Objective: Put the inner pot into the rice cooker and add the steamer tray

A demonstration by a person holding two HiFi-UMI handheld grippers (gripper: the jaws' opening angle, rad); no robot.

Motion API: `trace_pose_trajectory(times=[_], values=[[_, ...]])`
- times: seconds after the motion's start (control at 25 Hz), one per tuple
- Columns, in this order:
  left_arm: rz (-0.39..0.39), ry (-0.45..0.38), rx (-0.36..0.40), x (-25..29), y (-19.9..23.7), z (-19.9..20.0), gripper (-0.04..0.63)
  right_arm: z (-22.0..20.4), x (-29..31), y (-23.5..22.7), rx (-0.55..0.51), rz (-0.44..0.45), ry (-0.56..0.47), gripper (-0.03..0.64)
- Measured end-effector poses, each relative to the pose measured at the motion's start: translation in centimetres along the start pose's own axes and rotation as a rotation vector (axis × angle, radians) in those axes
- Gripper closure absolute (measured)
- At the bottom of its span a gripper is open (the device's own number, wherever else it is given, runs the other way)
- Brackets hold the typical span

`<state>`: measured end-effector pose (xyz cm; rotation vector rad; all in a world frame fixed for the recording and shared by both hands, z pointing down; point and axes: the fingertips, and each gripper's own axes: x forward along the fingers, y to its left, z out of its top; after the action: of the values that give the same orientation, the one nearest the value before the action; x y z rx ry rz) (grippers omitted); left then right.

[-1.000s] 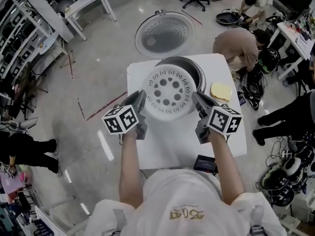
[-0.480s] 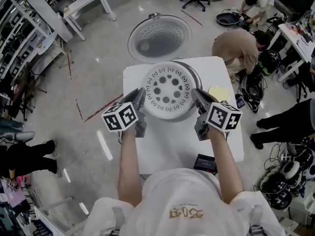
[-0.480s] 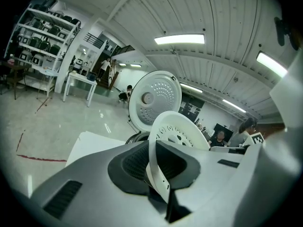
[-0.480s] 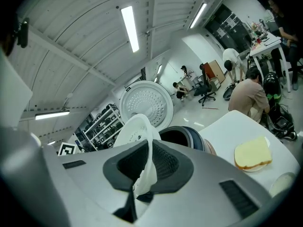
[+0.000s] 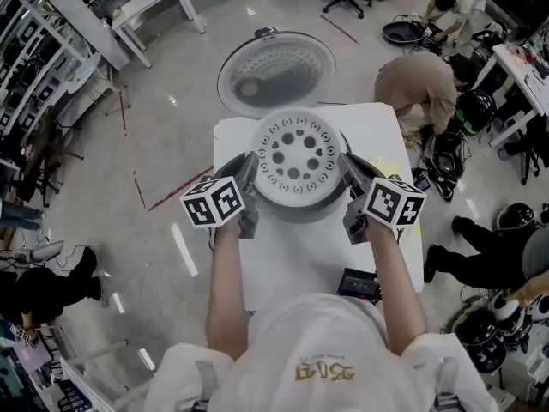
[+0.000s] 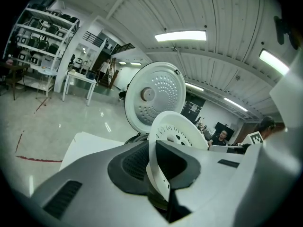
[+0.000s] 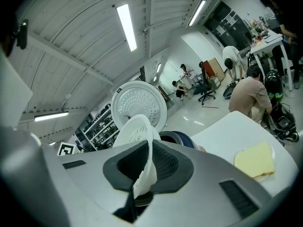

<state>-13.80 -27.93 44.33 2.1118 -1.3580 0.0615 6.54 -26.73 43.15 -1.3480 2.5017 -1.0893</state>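
Note:
The white steamer tray (image 5: 294, 156), round with several holes, hangs level over the rice cooker (image 5: 302, 208) at the back of the white table (image 5: 292, 256). My left gripper (image 5: 249, 168) is shut on the tray's left rim (image 6: 158, 174), and my right gripper (image 5: 345, 168) is shut on its right rim (image 7: 142, 174). The tray covers most of the cooker's mouth, so the inner pot shows only as a dark rim (image 7: 175, 138). The cooker's lid (image 5: 274, 69) stands open behind, its perforated inner face towards me (image 6: 155, 94).
A yellow cloth (image 7: 254, 160) lies on the table right of the cooker. A dark device (image 5: 358, 283) sits at the table's near right edge. People crouch and stand at the right (image 5: 420, 80). Shelves (image 5: 39, 67) and a small table (image 5: 150, 3) stand at the left.
Both grippers have carried the steamer tray away from me, from over the table's middle to above the rice cooker. The yellow cloth is now hidden behind my right gripper in the head view.

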Motion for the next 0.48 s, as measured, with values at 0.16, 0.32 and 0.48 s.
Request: trace_pose_trajectory(times=[0.16,0.32,0.48], values=[[0.007,0.019,-0.002,0.6,0.7,-0.3,0.534,-0.5,0.8,-0.7,0.022,-0.005,0.016,0.58],[0.015,0.039,0.01,1.4,1.2,-0.6,0.531,-0.3,1.5,-1.3,0.033,-0.007,0.02,0.58],[0.027,0.063,0.031,2.0,1.2,-1.1,0.526,-0.5,1.8,-2.2,0.035,-0.019,0.032,0.58]])
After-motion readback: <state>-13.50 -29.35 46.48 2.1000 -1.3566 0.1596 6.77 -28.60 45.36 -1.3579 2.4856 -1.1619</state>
